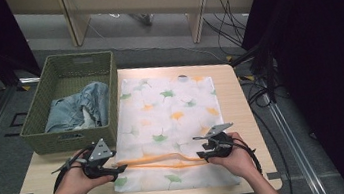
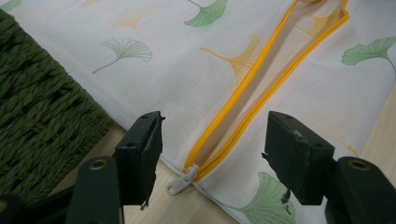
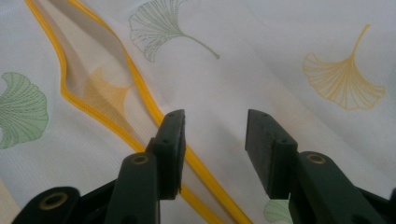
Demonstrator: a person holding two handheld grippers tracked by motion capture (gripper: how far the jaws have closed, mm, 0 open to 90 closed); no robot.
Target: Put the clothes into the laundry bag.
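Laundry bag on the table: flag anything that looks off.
Nothing looks damaged. The laundry bag lies flat, but its yellow zipper gapes open, the white pull parked at the left end. Both claws, left and right, are open at the zipper's ends. Jeans sit crumpled in the basket.

Basket hides most of the jeans.

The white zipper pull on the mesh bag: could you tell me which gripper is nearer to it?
Left. The left gripper has its open jaws either side of the zipper pull; the right gripper sits open at the zipper's opposite end.
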